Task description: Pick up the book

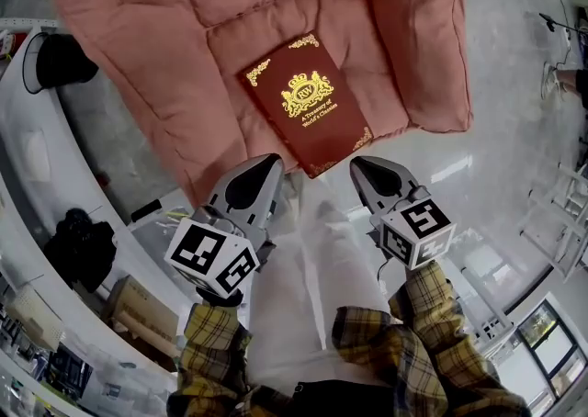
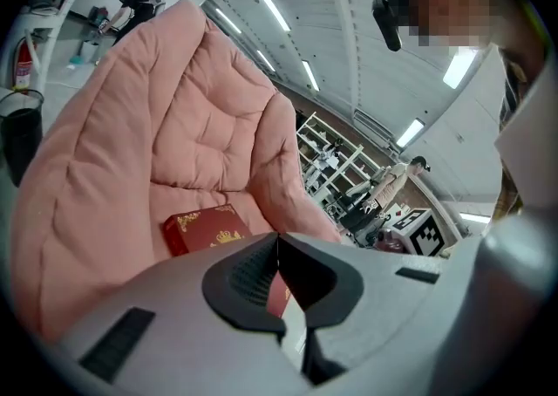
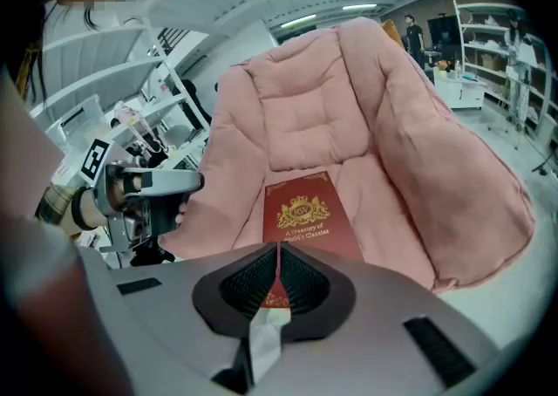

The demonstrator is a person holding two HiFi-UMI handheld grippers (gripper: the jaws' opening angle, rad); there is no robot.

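A dark red book point(image 1: 308, 105) with a gold crest and gold corners lies flat on the seat of a pink cushioned chair point(image 1: 230, 2). Both grippers hang side by side just short of the book's near edge, not touching it. My left gripper point(image 1: 270, 165) is at the near left corner, its jaws shut and empty. My right gripper point(image 1: 361, 168) is at the near right corner, also shut and empty. In the left gripper view the book point(image 2: 202, 230) shows beyond the shut gripper point(image 2: 277, 242). In the right gripper view the book point(image 3: 305, 214) lies straight ahead of the shut gripper point(image 3: 278, 252).
The chair's padded arm point(image 1: 432, 48) rises to the right of the book. On the left are a white counter point(image 1: 23, 158), a black bin point(image 1: 60, 59), a black bag point(image 1: 81, 245) and a cardboard box point(image 1: 142, 309). Shelving point(image 2: 336, 159) and people stand far behind.
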